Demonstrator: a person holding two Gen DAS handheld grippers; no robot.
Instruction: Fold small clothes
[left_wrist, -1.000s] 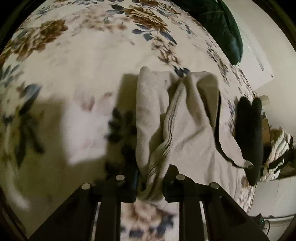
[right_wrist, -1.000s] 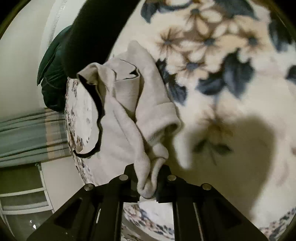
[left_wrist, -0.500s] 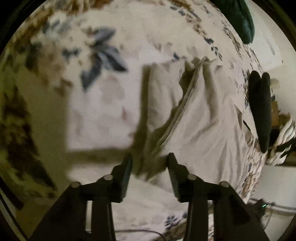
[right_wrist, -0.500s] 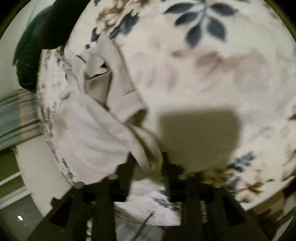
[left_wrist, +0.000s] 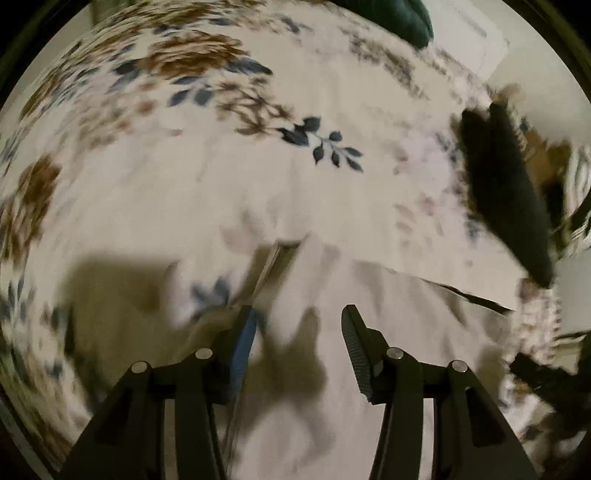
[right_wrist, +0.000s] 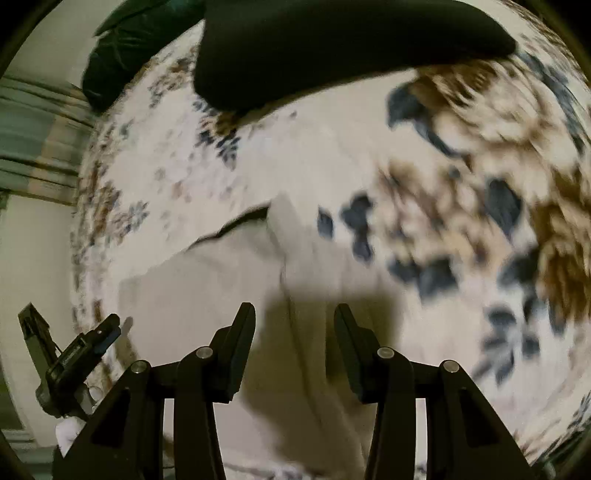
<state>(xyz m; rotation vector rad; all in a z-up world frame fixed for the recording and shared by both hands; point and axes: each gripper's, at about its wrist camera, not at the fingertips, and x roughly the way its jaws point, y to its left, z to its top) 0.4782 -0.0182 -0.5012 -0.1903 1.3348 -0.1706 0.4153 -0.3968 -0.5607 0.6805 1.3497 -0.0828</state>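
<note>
A small beige garment (left_wrist: 399, 332) lies spread flat on the floral bedspread (left_wrist: 221, 166), with a striped hem at its left edge and a dark trim along its far right edge. My left gripper (left_wrist: 297, 328) is open and empty just above the garment's left part. In the right wrist view the same garment (right_wrist: 207, 288) lies flat, and my right gripper (right_wrist: 294, 325) is open and empty above its right edge. The left gripper (right_wrist: 66, 354) also shows at the lower left of that view. Both views are motion-blurred.
A folded black garment (left_wrist: 506, 199) lies on the bed to the right; it fills the top of the right wrist view (right_wrist: 332, 44). A dark green cushion (left_wrist: 406, 18) sits at the far edge. The bed edge (right_wrist: 79, 258) runs left, with a curtain (right_wrist: 33, 129) beyond.
Both grippers have opened and let go of the beige garment. It was hanging bunched from the jaws; now it lies flat on the bedspread. Both grippers have drawn back above it.
</note>
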